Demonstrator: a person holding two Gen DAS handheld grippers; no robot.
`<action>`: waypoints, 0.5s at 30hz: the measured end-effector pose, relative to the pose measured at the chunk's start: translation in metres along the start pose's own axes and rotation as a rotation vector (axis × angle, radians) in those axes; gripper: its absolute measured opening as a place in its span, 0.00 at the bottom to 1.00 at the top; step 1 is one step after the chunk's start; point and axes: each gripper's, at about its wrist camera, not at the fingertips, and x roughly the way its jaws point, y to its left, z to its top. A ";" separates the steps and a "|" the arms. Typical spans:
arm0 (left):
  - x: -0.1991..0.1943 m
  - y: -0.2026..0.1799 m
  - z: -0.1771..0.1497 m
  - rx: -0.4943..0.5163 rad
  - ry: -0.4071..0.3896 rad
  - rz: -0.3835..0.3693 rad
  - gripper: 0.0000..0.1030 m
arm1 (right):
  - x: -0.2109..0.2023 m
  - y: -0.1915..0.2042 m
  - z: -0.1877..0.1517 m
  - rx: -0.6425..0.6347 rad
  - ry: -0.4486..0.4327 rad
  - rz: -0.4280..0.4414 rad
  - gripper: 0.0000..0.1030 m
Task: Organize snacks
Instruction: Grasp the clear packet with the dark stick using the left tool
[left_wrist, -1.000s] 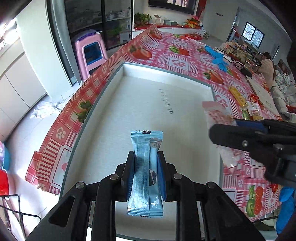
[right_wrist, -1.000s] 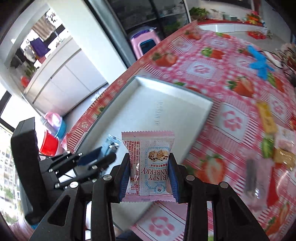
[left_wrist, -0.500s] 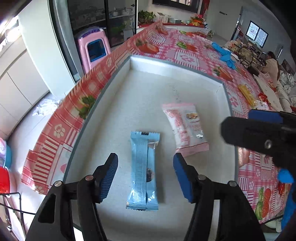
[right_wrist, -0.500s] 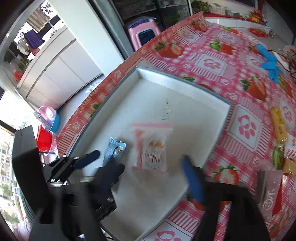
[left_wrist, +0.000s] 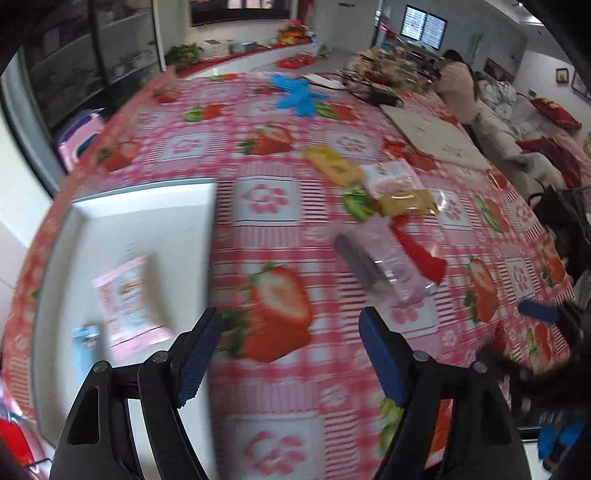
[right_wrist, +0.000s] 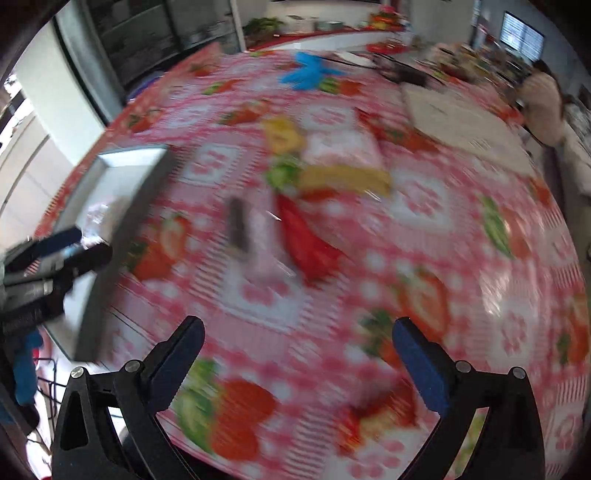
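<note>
both grippers hang empty over the strawberry tablecloth (left_wrist: 273, 236). left gripper (left_wrist: 291, 350), jaws opening, faces the clear dark-cored packet (left_wrist: 384, 266) straight ahead, long axis running diagonally. right gripper (right_wrist: 299, 362) spread wide. pink packet (left_wrist: 129, 299) lies in the white tray (left_wrist: 155, 199).

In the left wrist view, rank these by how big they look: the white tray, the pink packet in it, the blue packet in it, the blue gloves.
1. White tray
2. Pink packet
3. Blue gloves, farther off, so probably bigger than they look
4. Blue packet, partly hidden behind the left gripper
</note>
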 end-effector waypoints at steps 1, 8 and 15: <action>0.009 -0.008 0.003 0.002 0.011 -0.001 0.77 | 0.000 -0.009 -0.010 0.011 0.007 -0.012 0.99; 0.062 -0.029 0.023 -0.048 0.071 0.070 0.77 | 0.006 -0.023 -0.063 -0.041 0.010 -0.060 0.99; 0.082 -0.028 0.029 -0.076 0.081 0.115 0.77 | 0.029 -0.032 -0.043 -0.072 -0.025 -0.103 0.99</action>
